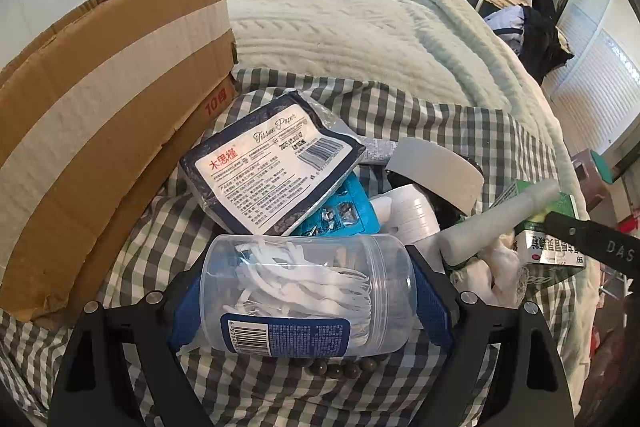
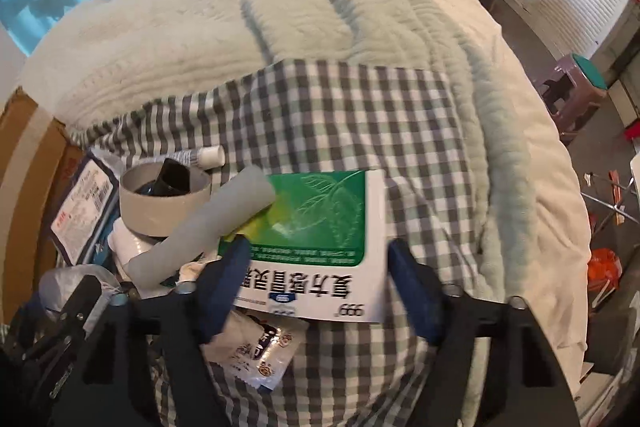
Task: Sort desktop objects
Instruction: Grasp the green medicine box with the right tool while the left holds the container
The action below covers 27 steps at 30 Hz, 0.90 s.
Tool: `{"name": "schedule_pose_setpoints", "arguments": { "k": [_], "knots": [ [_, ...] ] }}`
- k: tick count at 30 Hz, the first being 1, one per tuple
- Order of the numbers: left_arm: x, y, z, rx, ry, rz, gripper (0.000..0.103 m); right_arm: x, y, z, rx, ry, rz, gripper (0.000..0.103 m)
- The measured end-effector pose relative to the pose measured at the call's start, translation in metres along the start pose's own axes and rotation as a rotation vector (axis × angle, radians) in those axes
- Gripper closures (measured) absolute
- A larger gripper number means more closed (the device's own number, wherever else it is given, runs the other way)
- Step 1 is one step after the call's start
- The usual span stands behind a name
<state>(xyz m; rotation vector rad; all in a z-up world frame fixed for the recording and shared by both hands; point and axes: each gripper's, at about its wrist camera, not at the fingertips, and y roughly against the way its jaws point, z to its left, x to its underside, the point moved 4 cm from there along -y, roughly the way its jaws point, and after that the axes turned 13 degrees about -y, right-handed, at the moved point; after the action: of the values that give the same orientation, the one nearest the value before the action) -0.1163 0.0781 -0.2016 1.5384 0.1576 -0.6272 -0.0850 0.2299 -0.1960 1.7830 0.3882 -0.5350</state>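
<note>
One clear plastic jar of white floss picks (image 1: pixel 308 291) lies on its side between the left tongs (image 1: pixel 310 301), both blue pads touching its ends: pinched. One green-and-white medicine box (image 2: pixel 320 247) sits between the right tongs (image 2: pixel 316 279); left pad is at the box edge, right pad looks just clear of it, frame is blurred, so a firm grip cannot be told. No earlier view to compare.

Everything rests on one grey-and-white checked cloth (image 1: pixel 400 115) spread over a pale green quilted blanket (image 1: pixel 340 27) on a bed. Counted in the pile: one dark-blue tissue paper pack (image 1: pixel 264 171), one teal blister sheet (image 1: pixel 340 211) partly under it, one grey tape roll (image 2: pixel 164 203), one white ribbed bottle (image 1: pixel 412 219), one pale translucent cylinder (image 2: pixel 204 235) leaning across the box's left corner, one small white tube (image 2: pixel 208 155) behind the roll, one printed white sachet (image 2: pixel 260 351) under the box's near edge, one string of dark brown beads (image 1: pixel 344 367) below the jar.

One brown cardboard box with white tape strip (image 1: pixel 100 131) stands at the left, touching the tissue pack. The cylinder and tape roll crowd the medicine box's left side.
</note>
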Motion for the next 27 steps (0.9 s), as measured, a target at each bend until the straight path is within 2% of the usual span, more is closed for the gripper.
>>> {"name": "schedule_pose_setpoints", "arguments": {
  "k": [2,3,4,6,8,11,16,21,27],
  "knots": [
    [0.001,0.000,-0.001,-0.001,-0.006,0.001,0.014,0.001,0.000,0.003,-0.018,0.007,0.007,0.034],
    [0.001,0.000,-0.001,-0.004,-0.008,0.001,0.014,0.003,-0.004,0.008,-0.031,0.008,0.029,0.017],
    [0.002,0.000,-0.001,-0.005,-0.008,0.001,0.014,0.007,-0.007,0.013,-0.024,0.012,0.044,0.009],
    [0.002,-0.001,0.000,-0.005,-0.005,0.003,0.014,0.014,-0.011,0.023,-0.011,0.029,0.052,0.005],
    [0.002,-0.002,0.000,-0.010,-0.003,0.003,0.014,0.020,-0.014,0.032,0.043,0.080,0.039,0.001],
    [0.002,-0.003,0.001,-0.014,-0.008,0.003,0.014,0.020,-0.021,0.033,0.109,0.102,0.033,0.002],
    [0.002,-0.005,0.001,-0.015,-0.012,0.004,0.014,0.019,-0.025,0.009,0.044,-0.049,0.091,0.006],
    [0.001,-0.003,0.000,0.007,-0.003,0.012,0.014,0.014,-0.006,0.000,0.025,-0.099,0.075,0.008],
    [-0.002,0.017,0.003,0.047,0.005,0.003,0.014,0.013,0.030,-0.009,0.014,-0.166,0.059,0.008]
  ]
}}
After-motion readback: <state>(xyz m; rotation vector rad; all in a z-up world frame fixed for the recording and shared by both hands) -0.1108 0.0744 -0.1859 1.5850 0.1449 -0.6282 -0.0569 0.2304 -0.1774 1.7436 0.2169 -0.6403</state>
